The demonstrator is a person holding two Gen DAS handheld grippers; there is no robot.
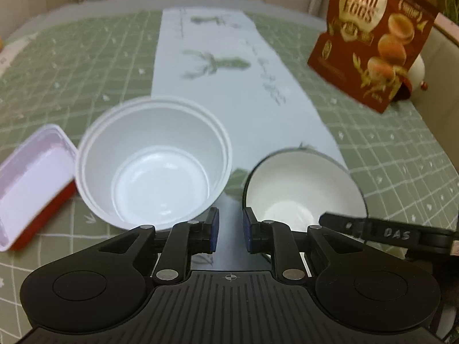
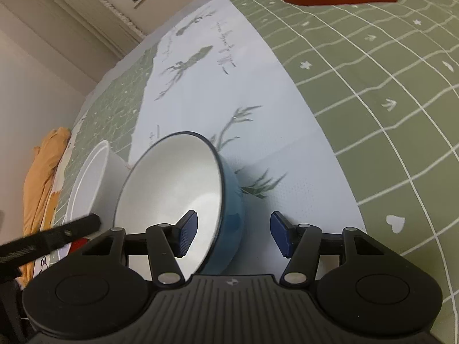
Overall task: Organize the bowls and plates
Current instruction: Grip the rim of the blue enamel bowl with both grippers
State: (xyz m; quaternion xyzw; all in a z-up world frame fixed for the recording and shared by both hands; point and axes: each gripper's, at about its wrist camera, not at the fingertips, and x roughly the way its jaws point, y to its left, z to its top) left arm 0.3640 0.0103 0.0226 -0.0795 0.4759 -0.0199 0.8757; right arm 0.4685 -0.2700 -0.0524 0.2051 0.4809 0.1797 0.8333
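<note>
Right gripper [image 2: 232, 233] wide, pads straddling rim of blue bowl [image 2: 229, 200], not clamped. Left gripper [image 1: 231, 229] narrow gap, holding nothing, hovering just short of white bowl [image 1: 153, 166].

Risk imo: blue bowl tilted on runner [image 2: 258, 100], off-centre pinch on thin rim could slip or knock it into white bowl close beside.

Both bowls empty, tray [image 1: 31, 183] too.

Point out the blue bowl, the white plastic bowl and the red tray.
blue bowl [image 2: 229, 200]: right wrist view, blue outer wall.
white plastic bowl [image 1: 160, 177]: left wrist view, inner floor.
red tray [image 1: 31, 183]: left wrist view, white inside.
</note>
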